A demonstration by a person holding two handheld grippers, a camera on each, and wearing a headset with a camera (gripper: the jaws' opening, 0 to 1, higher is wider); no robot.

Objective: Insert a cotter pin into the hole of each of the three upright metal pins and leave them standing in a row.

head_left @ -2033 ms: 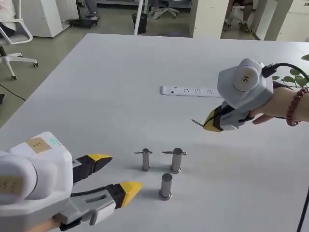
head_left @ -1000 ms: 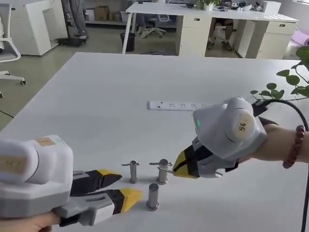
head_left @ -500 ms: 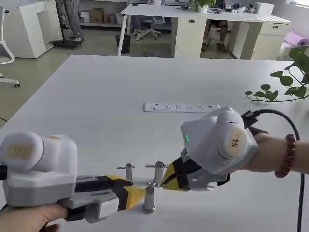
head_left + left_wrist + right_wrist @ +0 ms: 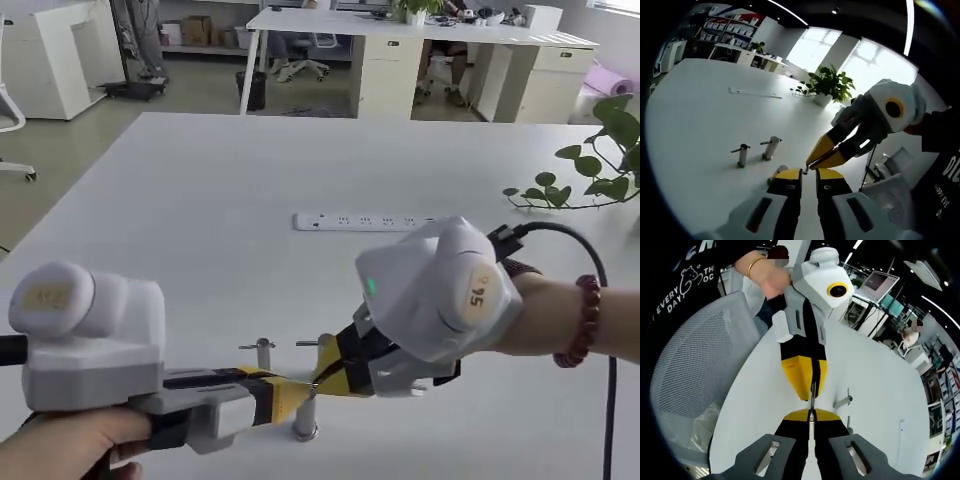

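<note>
Three upright metal pins stand on the white table. The two back pins (image 4: 263, 352) (image 4: 327, 346) each carry a cotter pin; they also show as the left pin (image 4: 742, 155) and right pin (image 4: 771, 147). The front pin (image 4: 304, 425) (image 4: 780, 169) stands just beyond my left gripper (image 4: 290, 393) (image 4: 808, 175), whose jaws are drawn together. My right gripper (image 4: 330, 375) (image 4: 811, 415) is shut on a thin cotter pin (image 4: 813, 390) (image 4: 805, 171), which points at the left gripper's yellow tips. The front pin's top is hidden behind both sets of tips.
A white power strip (image 4: 365, 222) lies across the table's middle, and a potted plant (image 4: 590, 160) reaches in at the far right. A cable (image 4: 600, 300) trails from the right gripper. A mesh chair (image 4: 690, 390) stands beside the table's near edge.
The right gripper has come down and left with the cotter pin to the front pin. The left gripper has moved up to that pin and its jaws have gone from open to shut.
</note>
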